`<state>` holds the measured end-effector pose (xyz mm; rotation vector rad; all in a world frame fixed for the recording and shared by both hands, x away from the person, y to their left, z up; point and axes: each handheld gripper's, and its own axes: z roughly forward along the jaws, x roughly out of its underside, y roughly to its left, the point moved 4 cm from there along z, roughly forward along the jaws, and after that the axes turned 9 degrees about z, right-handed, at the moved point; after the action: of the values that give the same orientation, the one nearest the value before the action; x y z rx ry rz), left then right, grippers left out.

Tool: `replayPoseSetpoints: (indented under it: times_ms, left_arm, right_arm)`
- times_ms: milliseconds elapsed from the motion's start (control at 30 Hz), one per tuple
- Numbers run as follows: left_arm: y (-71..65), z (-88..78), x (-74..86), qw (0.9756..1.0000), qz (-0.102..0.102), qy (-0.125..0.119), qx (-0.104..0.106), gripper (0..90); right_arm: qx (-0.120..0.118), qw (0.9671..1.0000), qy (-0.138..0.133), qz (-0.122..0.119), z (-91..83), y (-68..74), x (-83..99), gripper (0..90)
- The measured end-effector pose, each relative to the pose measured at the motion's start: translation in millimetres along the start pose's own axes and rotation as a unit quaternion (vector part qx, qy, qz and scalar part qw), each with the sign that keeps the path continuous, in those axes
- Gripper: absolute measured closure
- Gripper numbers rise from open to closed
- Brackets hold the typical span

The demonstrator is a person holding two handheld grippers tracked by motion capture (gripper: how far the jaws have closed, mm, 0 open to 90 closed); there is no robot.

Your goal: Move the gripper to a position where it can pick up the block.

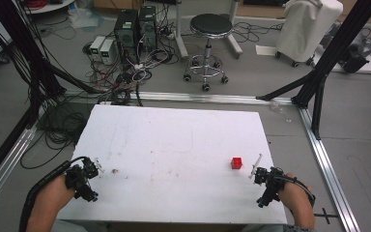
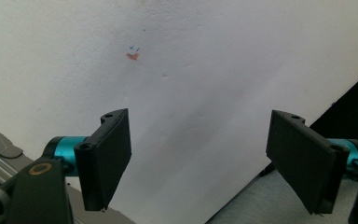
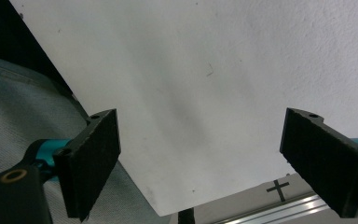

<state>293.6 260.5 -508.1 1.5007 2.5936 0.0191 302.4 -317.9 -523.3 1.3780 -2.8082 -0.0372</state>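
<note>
High view: both tongs [image 1: 98,166] [image 1: 255,168] gape wide, empty, over table [image 1: 174,140] edges.

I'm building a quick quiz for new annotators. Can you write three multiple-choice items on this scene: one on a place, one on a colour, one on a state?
1. Where does the small cube lie on the white table?
A. near the right gripper
B. beside the left gripper
C. at the far edge

2. What colour is the cube?
A. blue
B. red
C. green

3. How do the left gripper's jaws stand?
A. shut on the cube
B. shut on nothing
C. wide open, nothing between them

Key: 1 A, the high view shows the cube just ahead of the right gripper; 2 B, it is plainly red; 3 C, the left gripper view shows bare table between the spread jaws.
</note>
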Motion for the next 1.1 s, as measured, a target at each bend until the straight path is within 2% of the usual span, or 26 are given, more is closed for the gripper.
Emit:
replayPoseSetpoints:
  times_ms: [167, 333, 700, 1100]
  left_arm:
    - [-0.4, -0.9, 0.9, 1.0, -0.005, 0.0, 0.001, 22.3]
    - [0.2, -1.2, 0.6, 1.0, 0.0, 0.002, 0.001, 22.3]
    - [0.4, -0.8, 1.1, 1.0, -0.004, 0.002, 0.003, 22.3]
    - [-0.5, -2.6, 2.0, 1.0, -0.003, 0.004, 0.001, 22.3]
  right_arm:
    - [-0.002, 1.0, -0.001, -0.003, -0.4, 0.3, -0.6, 11.6]
    - [-0.003, 1.0, -0.002, 0.0, -1.3, 0.7, -0.8, 11.6]
    - [-0.002, 1.0, -0.004, 0.003, -1.7, 0.5, 0.1, 11.6]
    - [-0.002, 0.9999, -0.011, -0.001, -1.4, -0.7, -0.8, 11.6]
